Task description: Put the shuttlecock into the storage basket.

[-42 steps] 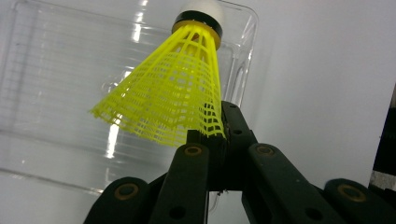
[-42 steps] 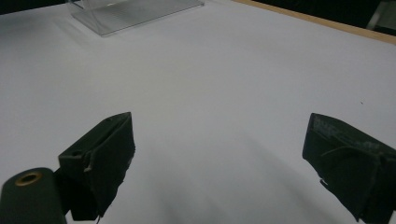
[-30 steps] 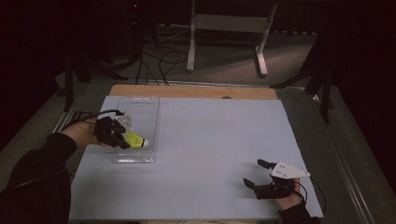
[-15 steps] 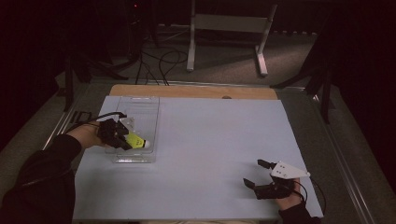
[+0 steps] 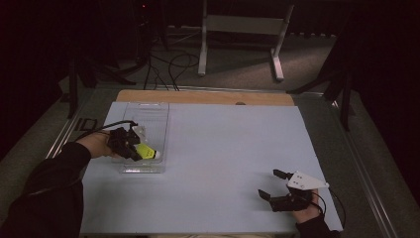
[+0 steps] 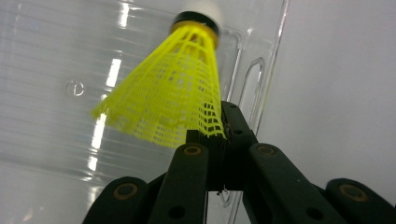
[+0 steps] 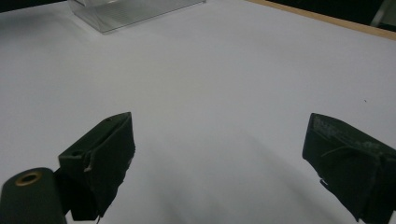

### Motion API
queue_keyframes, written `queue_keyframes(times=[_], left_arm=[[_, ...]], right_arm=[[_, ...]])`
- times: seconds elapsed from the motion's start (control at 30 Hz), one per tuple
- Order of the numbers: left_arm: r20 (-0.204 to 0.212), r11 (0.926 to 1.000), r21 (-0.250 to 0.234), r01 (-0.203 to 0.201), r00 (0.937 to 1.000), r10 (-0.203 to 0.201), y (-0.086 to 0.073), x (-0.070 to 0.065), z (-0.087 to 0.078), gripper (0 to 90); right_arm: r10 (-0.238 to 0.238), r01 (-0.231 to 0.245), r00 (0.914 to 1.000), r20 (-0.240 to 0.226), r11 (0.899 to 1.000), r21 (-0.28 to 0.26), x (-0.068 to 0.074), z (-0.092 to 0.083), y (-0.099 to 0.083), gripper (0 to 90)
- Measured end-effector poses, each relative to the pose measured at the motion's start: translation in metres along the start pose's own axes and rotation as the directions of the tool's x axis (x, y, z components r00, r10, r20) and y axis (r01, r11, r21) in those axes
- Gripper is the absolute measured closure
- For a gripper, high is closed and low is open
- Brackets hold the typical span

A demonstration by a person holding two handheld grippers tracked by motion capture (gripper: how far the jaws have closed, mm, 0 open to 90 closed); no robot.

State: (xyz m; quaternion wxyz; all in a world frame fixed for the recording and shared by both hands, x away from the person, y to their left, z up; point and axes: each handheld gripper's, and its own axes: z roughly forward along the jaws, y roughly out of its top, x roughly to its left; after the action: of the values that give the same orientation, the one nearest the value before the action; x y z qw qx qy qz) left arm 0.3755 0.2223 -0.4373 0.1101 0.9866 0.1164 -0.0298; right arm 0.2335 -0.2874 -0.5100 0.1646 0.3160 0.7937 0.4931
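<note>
Shuttlecock (image 6: 173,88): yellow, skirt edge pinched by left tongs (image 6: 219,135), over clear tray (image 5: 148,116).
Right tongs (image 5: 271,184): spread wide, holding nothing, on worktop (image 5: 223,144).

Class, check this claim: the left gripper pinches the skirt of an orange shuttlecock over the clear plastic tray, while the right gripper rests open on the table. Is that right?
Not quite: the shuttlecock is yellow, as the left gripper view shows. The rest stands: the left gripper pinches its skirt over the clear plastic tray, and the right gripper rests open on the table.

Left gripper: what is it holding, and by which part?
The left gripper is shut on the yellow shuttlecock, pinching the rim of its mesh skirt, cork end away.
</note>
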Motion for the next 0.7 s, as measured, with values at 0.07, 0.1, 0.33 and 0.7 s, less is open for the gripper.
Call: queue_keyframes(times=[0.07,0.1,0.33,0.7], left_arm=[[0.002,1.0000,-0.002,-0.001,1.0000,0.001,0.001,-0.001,0.001,89.8],[0.003,1.0000,0.000,0.003,1.0000,-0.003,0.001,-0.001,0.001,89.7],[-0.029,0.9978,0.016,0.065,0.9975,-0.064,0.004,0.002,0.001,75.9],[-0.059,0.9844,-0.023,0.174,0.9827,-0.176,0.008,0.004,-0.016,10.9]], right_arm=[[-0.001,0.001,1.0000,0.002,1.000,0.001,0.000,0.000,0.000,9.1],[-0.001,0.001,1.0000,0.002,1.000,0.001,0.000,0.000,0.000,9.1],[-0.002,0.002,1.0000,0.003,1.000,0.000,0.000,0.000,0.000,9.1],[-0.003,0.003,1.0000,0.006,1.000,0.001,0.000,0.000,0.000,9.1]])
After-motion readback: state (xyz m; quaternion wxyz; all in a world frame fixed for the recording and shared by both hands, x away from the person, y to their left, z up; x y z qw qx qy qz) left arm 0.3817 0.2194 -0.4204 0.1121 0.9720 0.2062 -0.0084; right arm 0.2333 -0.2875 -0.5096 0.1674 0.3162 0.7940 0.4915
